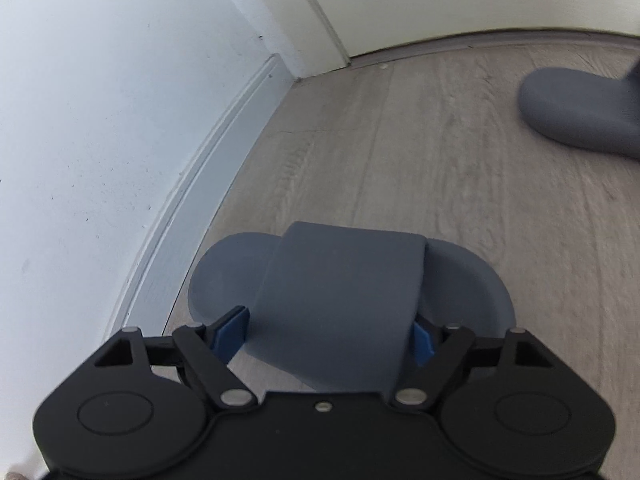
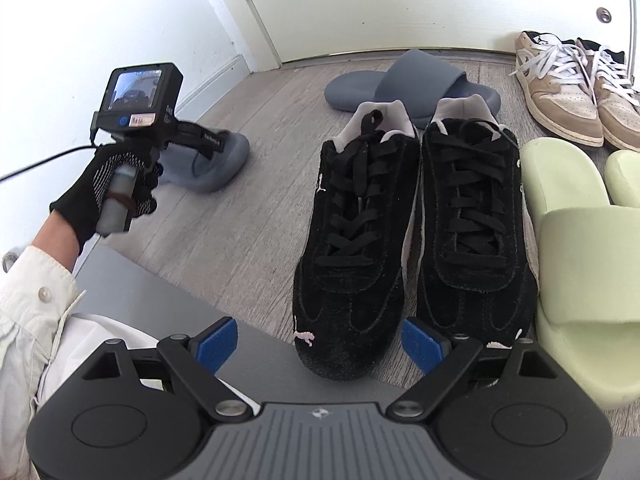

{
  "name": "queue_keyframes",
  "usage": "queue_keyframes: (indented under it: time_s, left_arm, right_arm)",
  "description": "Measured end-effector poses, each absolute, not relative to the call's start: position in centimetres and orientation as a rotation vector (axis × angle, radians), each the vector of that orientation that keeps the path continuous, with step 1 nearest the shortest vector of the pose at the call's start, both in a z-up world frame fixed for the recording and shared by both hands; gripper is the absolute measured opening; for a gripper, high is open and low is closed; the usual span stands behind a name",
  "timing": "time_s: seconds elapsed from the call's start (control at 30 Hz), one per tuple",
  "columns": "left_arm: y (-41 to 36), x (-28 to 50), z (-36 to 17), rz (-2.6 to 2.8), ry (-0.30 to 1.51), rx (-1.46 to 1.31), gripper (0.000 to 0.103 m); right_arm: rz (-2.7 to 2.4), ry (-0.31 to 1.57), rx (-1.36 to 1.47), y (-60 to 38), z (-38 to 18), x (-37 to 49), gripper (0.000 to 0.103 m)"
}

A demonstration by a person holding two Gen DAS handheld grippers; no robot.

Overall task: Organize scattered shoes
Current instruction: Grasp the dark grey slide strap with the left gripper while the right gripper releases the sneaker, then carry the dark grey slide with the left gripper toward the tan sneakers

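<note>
A pale wood-grain floor (image 1: 400, 152) runs up to a white wall (image 1: 88, 100) with a white skirting board (image 1: 224, 148) on the left and a white door (image 2: 360, 4) at the far edge.

By the skirting board on the floor's left side, my gloved left hand (image 2: 108, 184) holds the left tool (image 1: 326, 330) tilted down over a grey slide (image 1: 348, 280). Its blue pads (image 1: 230, 332) sit on either side of the slide's wide strap, right against the strap's edges, so the tool is closed on the slide across the strap. The slide's sole rests flat on the floor, near the skirting board but not touching it. In the left wrist view the second grey slide (image 1: 580, 112) lies well apart, toward the floor's far right; in the right wrist view it sits close to the door, just behind the black sneakers (image 2: 408, 232).

My right tool (image 2: 320, 346) hangs with its pads spread wide and nothing between them, above a grey flat surface (image 2: 180, 300) in the near foreground; beyond its fingertips is the toe of the left black sneaker. The two black sneakers stand side by side, toes toward me, touching. Just to their right lies a pale green slide (image 2: 580, 248) against the right sneaker, with part of a second green one (image 2: 624, 176) beyond it. At the far right, next to the door, a pair of tan and white sneakers (image 2: 572, 92) stands together.
</note>
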State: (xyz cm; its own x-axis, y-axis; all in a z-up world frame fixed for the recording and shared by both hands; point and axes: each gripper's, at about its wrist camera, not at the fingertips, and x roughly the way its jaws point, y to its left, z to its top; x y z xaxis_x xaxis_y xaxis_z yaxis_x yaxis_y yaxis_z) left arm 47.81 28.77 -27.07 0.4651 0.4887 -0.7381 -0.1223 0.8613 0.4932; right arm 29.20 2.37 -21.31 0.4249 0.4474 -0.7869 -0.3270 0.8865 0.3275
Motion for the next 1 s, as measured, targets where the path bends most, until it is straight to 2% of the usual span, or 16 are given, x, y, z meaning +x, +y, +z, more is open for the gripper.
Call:
queue_keyframes:
  time_s: [0.2,0.33,0.5,0.7,1.0]
  left_arm:
    - [24.5,44.1,-25.4,0.252,0.97,0.418,0.085]
    - [26.2,42.7,-21.4,0.206,0.899,0.111,0.091]
    - [25.0,43.1,-17.3,0.181,0.804,-0.096,0.094]
    - [17.9,47.4,-15.4,0.032,0.789,-0.062,0.094]
    - [9.5,55.5,-18.9,-0.02,0.822,0.163,0.094]
  right_arm:
    - [0.489,1.007,0.161,1.5,-20.6,28.5,0.09]
    - [0.482,0.984,0.18,0.5,-20.1,28.5,0.09]
    - [0.446,0.954,0.202,-1.3,-19.7,28.9,0.09]
    - [0.34,0.858,0.118,-4.1,-18.4,32.4,0.09]
    - [0.23,0.795,0.076,-7.9,-18.2,43.0,0.092]
